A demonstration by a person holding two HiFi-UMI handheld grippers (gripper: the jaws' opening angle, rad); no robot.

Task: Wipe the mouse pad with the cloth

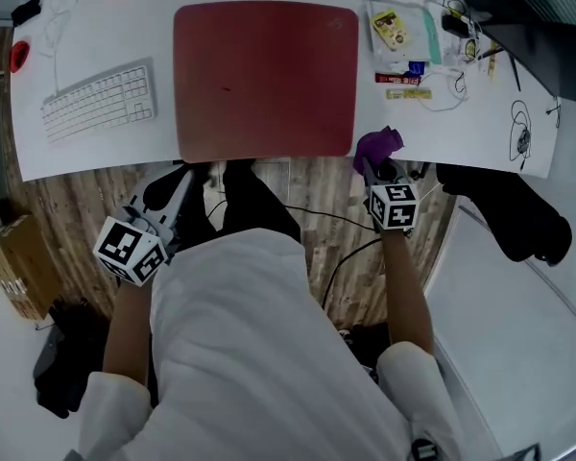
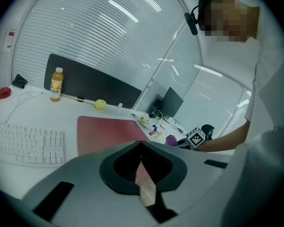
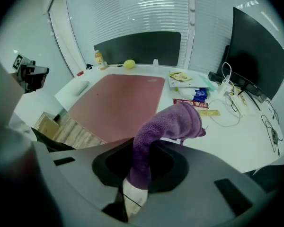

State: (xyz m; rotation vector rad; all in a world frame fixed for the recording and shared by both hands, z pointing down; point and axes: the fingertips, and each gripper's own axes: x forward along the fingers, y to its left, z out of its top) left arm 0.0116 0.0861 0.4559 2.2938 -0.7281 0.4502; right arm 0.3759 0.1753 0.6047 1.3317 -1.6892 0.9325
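A dark red mouse pad (image 1: 265, 80) lies on the white desk (image 1: 461, 133), reaching its near edge; it also shows as the mouse pad (image 2: 106, 131) and the mouse pad (image 3: 116, 103). My right gripper (image 1: 372, 166) hovers just off the desk's near edge, right of the pad, shut on a purple cloth (image 1: 377, 145). The cloth (image 3: 168, 131) sticks up from the jaws and droops over. My left gripper (image 1: 187, 179) is below the desk edge at the pad's left corner, jaws shut with nothing between them.
A white keyboard (image 1: 98, 103) lies left of the pad. Papers, small boxes and cables (image 1: 413, 51) clutter the desk's right side, beside a monitor (image 3: 253, 56). A drink bottle (image 2: 57, 84) and yellow ball (image 2: 100, 104) stand at the back. A black chair (image 1: 504, 209) is at right.
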